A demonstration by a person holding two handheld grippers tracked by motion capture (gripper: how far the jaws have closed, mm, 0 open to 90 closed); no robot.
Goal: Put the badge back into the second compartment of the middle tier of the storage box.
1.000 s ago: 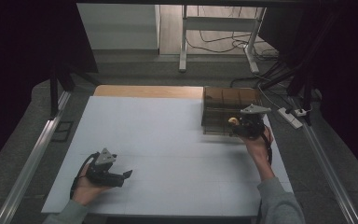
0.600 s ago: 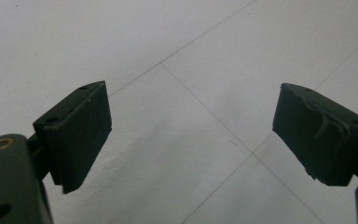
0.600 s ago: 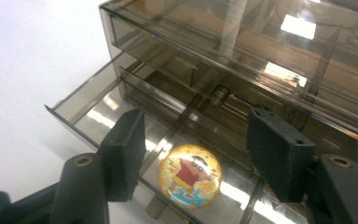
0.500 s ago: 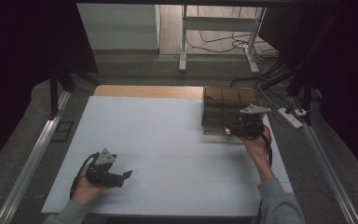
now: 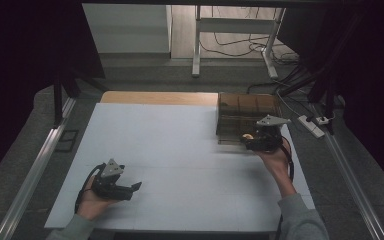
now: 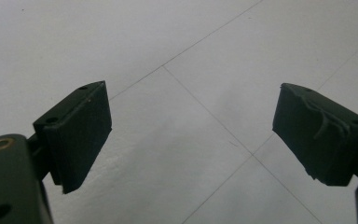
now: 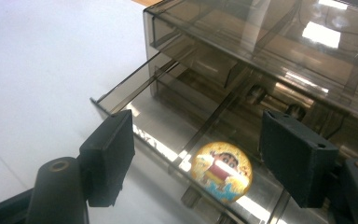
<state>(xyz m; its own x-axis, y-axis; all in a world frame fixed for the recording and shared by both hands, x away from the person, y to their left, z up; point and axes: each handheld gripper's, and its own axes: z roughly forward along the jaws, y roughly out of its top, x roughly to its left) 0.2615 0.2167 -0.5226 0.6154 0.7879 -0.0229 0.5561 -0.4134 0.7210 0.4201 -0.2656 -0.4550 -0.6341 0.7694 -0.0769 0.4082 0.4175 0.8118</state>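
Observation:
A smoky see-through drawer box (image 5: 247, 112) (image 7: 261, 56) stands at the table's back right, with its lowest drawer (image 7: 135, 88) pulled out. A round yellow cartoon badge (image 7: 221, 171) (image 5: 248, 136) lies flat in that drawer. My right gripper (image 5: 250, 142) (image 7: 200, 149) hovers over the drawer. Its jaws have just been opening, and the badge sits below the gap with neither pad touching it. At the front left my left gripper (image 5: 135, 189) (image 6: 191, 126) rests low over the white table (image 5: 180, 150), open with nothing between its pads.
Bare wood (image 5: 155, 97) shows at the table's back edge, left of the box. A power strip (image 5: 312, 125) and cables lie on the floor at the right. Metal rails (image 5: 30, 175) run along both sides of the table.
My right gripper's jaws have spread apart, and the badge now lies loose in the drawer. The left hand has stayed where it was.

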